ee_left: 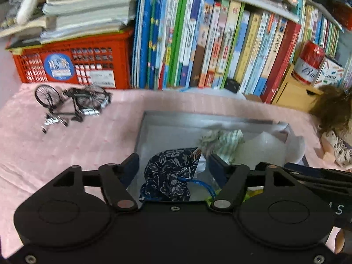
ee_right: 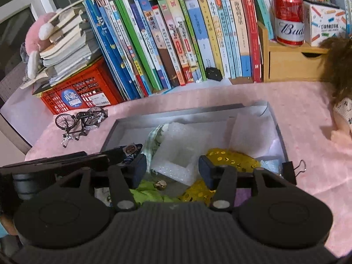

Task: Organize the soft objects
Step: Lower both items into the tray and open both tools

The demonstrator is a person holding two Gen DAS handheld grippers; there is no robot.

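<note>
Navy floral cloth pouch (ee_left: 169, 173) lies crumpled in the grey box (ee_left: 140, 132). Your left gripper (ee_left: 173, 162) gapes around it, untouched. Your right gripper (ee_right: 172, 169) gapes over bubble wrap (ee_right: 176, 154).

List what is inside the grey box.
Inside the shallow grey box: navy floral fabric pouch, green-striped cloth, white bubble wrap, yellow sequinned fabric, lime-green cloth. Anything underneath is hidden.
</note>
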